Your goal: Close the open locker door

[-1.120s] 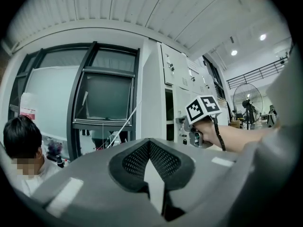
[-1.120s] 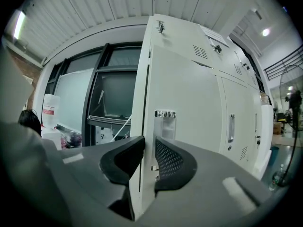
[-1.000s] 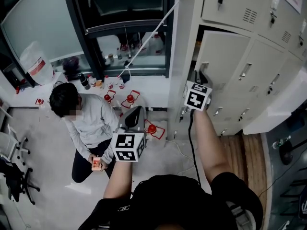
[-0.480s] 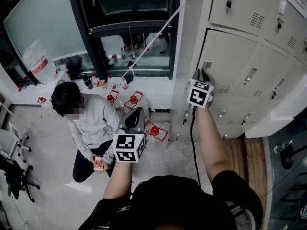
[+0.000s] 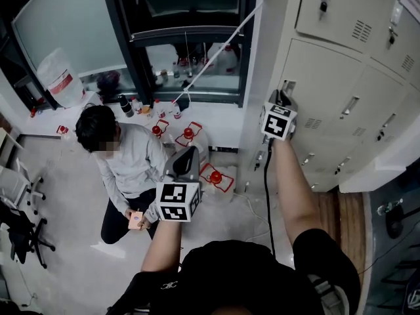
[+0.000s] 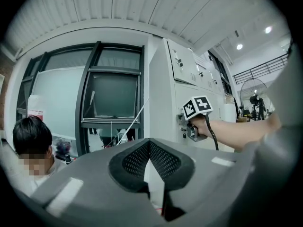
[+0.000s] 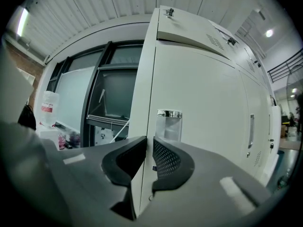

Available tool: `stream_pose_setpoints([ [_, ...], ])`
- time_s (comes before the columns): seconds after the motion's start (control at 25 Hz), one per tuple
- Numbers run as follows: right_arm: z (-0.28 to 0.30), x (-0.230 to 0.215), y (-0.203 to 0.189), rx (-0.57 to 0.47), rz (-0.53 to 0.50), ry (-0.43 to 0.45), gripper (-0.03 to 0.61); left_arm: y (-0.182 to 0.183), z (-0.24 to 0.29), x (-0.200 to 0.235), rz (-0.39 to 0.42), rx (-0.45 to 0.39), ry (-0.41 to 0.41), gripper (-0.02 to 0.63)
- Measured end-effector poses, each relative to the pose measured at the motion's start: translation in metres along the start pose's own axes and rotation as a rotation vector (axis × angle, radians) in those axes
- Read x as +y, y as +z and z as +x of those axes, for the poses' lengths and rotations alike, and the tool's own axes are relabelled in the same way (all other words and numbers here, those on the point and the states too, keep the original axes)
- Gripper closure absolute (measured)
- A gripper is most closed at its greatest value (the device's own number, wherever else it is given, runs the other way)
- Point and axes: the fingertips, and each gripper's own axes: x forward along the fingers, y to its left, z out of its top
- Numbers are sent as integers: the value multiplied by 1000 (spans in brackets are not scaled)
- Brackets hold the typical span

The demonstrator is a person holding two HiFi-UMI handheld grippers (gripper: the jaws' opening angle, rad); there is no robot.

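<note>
The place looks like a workplace locker area, part workshop or lab. A bank of pale metal lockers (image 5: 341, 97) with vents and key locks stands beside a big dark-framed window (image 5: 190, 38). Bottles (image 5: 125, 105) crowd the sill and an office chair (image 5: 20, 238) stands on the bare floor. A ribbed metal ceiling (image 6: 142, 8) runs overhead, with a standing fan (image 6: 257, 100) beyond.

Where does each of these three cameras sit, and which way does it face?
Head view: person's head, facing steeply down at lockers and floor; shows both forearms, left gripper, right gripper.
Left gripper view: rides that gripper, facing window and lockers; shows its shut jaws.
Right gripper view: rides that gripper, facing the locker door; shows its closing jaws, nothing visibly gripped.
Shared: head and left gripper views both show the right gripper at that door.
</note>
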Motion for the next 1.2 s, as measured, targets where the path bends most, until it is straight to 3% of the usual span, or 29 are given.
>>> stream_pose_setpoints([
  [0.16,-1,1,1,-19,-13,4,523,0,-4,2,-1,2,12,614],
  [0.4,-25,10,15,-117,-17,98,541,-3,-3,-7,-5,11,3,614],
  [0.56,-65,8,28,-179,35,169,567,-1,4,-24,-5,9,-15,614],
  [0.8,-135,-17,13,-185,113,254,568,16,14,-70,-6,-27,-39,614],
  [1.2,-206,-79,-9,-191,83,318,568,18,6,-168,13,-27,-34,614],
])
